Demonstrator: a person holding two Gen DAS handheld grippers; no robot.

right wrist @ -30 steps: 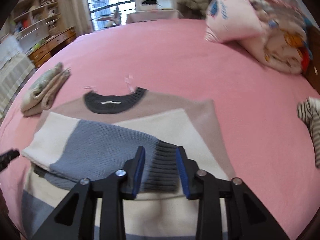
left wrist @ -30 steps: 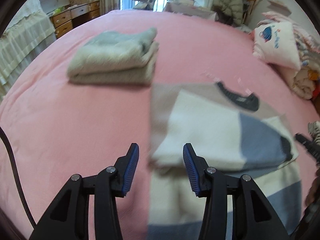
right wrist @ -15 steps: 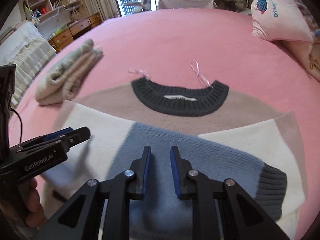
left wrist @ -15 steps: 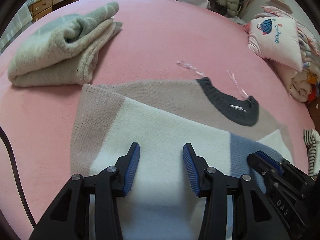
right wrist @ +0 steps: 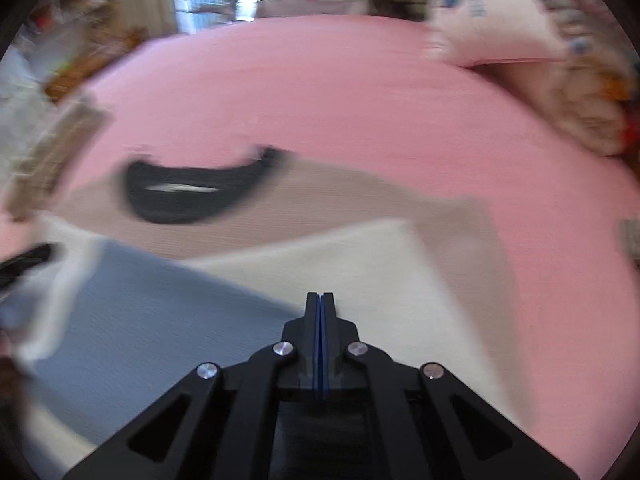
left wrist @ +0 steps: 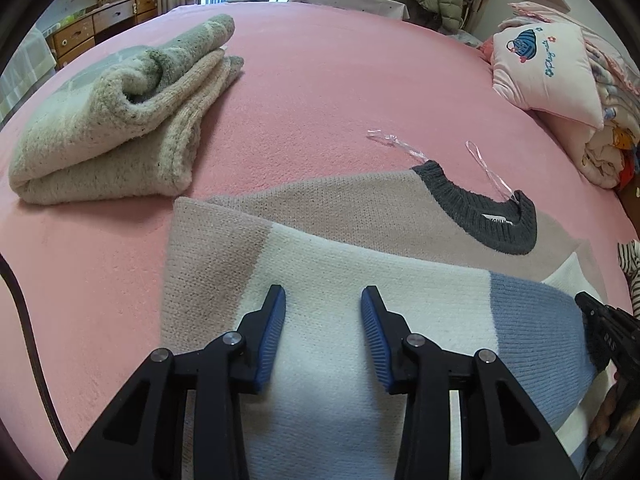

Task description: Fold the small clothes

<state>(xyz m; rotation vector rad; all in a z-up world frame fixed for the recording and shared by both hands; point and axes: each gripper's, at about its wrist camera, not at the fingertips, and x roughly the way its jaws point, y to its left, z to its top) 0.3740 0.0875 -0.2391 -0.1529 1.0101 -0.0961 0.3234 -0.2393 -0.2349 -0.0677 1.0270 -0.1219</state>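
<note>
A small colour-block sweater (left wrist: pixel 360 208) in beige, cream and blue with a dark grey collar (left wrist: pixel 480 208) lies flat on the pink bed, both sleeves folded across its front. My left gripper (left wrist: pixel 323 300) hovers low over the cream part of the folded sleeve. Its jaws are closing, the knit lies under the gap, and the pads do not press on it. In the blurred right wrist view my right gripper (right wrist: pixel 320 296) is shut over the sweater (right wrist: pixel 400 256), with nothing visible between its pads. Its black body (left wrist: pixel 612 328) shows at the right edge.
A folded grey-green and cream sweater (left wrist: pixel 120 120) lies at the far left of the bed (left wrist: pixel 320 80). A pink pillow (left wrist: pixel 548 68) and stacked bedding sit at the right. A striped garment (left wrist: pixel 628 264) peeks in at the right edge. A dark cable (left wrist: pixel 32 352) runs along the left.
My left gripper came down from the sweater's left edge onto the folded sleeve and narrowed slightly. The right gripper's jaws closed fully, and it swung right across the sweater.
</note>
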